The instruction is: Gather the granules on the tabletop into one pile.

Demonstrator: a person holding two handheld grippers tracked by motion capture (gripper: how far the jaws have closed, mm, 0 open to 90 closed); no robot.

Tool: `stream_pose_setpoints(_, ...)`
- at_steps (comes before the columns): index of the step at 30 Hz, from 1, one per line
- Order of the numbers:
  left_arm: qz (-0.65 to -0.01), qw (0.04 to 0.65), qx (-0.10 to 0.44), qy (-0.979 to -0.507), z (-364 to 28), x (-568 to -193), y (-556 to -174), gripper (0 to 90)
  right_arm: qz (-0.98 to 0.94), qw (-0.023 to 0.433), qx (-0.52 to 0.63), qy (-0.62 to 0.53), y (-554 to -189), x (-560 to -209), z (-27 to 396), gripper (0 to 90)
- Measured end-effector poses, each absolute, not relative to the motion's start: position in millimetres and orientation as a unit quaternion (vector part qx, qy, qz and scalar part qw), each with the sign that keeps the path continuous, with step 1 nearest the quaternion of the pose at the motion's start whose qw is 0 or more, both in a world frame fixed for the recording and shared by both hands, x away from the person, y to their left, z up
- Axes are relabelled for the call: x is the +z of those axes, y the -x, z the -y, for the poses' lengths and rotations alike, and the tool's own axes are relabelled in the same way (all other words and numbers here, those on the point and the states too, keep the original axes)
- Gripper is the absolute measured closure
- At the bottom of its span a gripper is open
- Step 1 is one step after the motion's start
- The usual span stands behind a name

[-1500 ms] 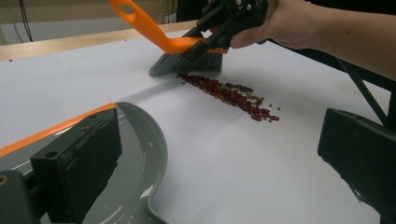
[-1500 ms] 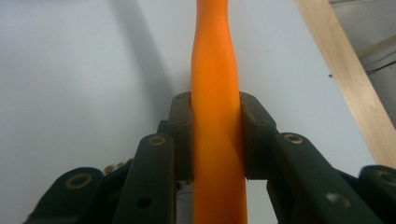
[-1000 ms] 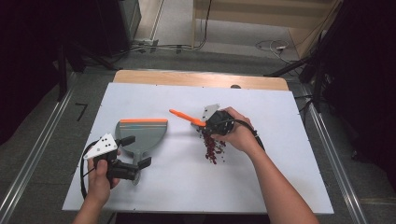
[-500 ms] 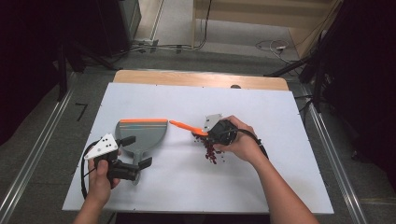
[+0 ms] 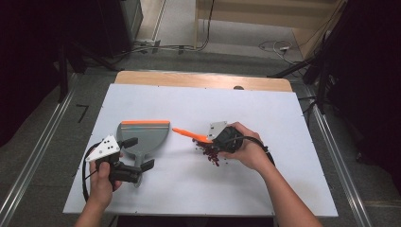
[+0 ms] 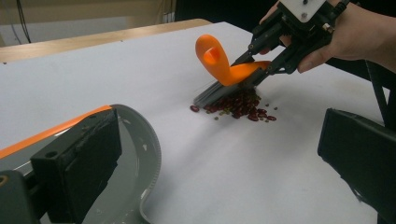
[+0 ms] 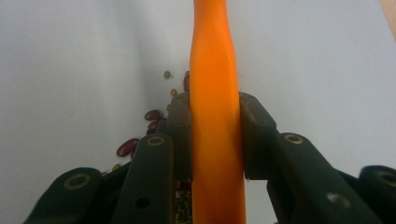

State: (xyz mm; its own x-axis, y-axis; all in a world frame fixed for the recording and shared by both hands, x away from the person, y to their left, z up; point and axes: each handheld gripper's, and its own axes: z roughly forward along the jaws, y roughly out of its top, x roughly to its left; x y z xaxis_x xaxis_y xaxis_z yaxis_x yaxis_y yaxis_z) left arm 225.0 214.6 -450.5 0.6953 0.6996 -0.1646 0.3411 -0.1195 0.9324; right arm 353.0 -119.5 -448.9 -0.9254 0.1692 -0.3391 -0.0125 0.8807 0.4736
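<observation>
A grey dustpan with an orange lip lies left of centre on the white tabletop. My left gripper stands open over its handle end, one jaw above the pan and the other off to its side. My right gripper is shut on the orange handle of a small brush. The brush's grey bristles rest on a pile of red and green beans, a little right of the pan.
A wooden strip runs along the table's far edge. Metal rails flank the table on the floor, and cables lie beyond it. Bare white surface spreads to the right and front of the beans.
My right hand has drawn the brush slightly toward me. Its orange handle end now points at the dustpan's right corner. The left hand and the pan have stayed put.
</observation>
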Motion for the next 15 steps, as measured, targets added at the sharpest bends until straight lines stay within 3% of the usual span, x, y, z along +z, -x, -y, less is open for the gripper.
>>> stream_pose_setpoints(11,-0.356,0.56,0.16,-0.731,-214.9,-450.3,-225.2,0.0,-0.937,0.196,0.278,-0.075,-349.8,-427.7,122.1,68.8)
stream_pose_setpoints(15,-0.356,0.559,0.159,-0.732,-214.5,-451.3,-226.4,0.0,-0.926,0.158,0.308,-0.15,-344.7,-413.3,113.3,68.7)
